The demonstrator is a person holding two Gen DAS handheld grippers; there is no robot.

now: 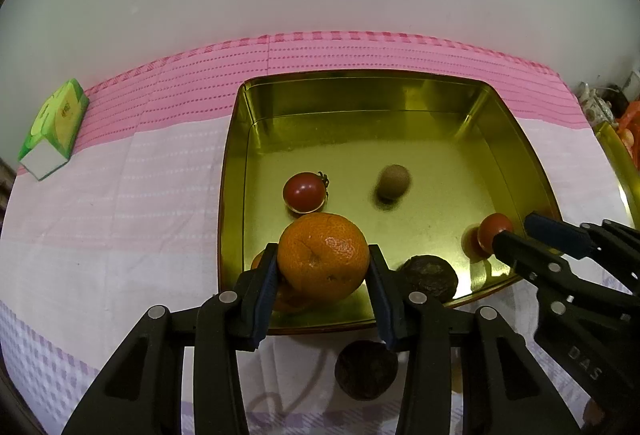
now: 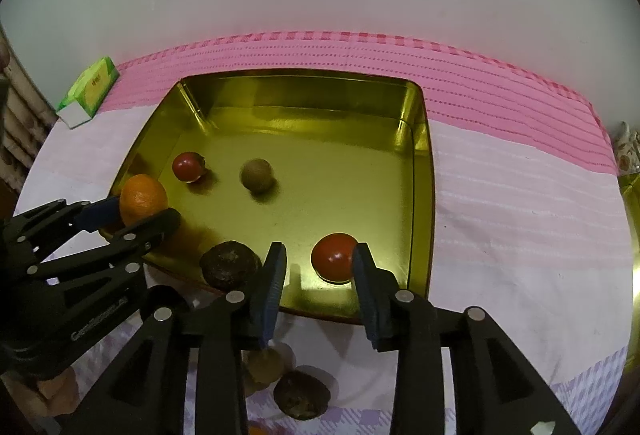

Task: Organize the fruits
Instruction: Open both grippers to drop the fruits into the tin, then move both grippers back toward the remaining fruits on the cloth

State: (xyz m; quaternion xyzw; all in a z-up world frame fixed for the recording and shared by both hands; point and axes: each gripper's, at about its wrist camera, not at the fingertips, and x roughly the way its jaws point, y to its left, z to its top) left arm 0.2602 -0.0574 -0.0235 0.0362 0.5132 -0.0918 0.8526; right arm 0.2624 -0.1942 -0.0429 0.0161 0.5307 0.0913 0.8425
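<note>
Two grippers, L [image 1: 323, 269] clamps orange [image 1: 323, 261] (R [image 2: 320, 267] parted)

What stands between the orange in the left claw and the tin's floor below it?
Nothing visible on the bare floor ahead. The orange sits in the left claw over the tin's near corner; a tomato lies just beyond, and a dark fruit alongside.

Orange mandarin [image 1: 323, 262], gold tin [image 1: 360, 91], pink-striped cloth [image 1: 160, 139]

Low in the frame our left tongs [image 1: 322, 271] clamp an orange [image 1: 323, 262] over the near edge of the gold tin [image 1: 232, 163]. Inside we see a red tomato [image 1: 304, 192] and a blurred brown fruit [image 1: 394, 182]; our right tongs [image 1: 516, 231] enter at the right beside another tomato [image 1: 491, 229].
</note>
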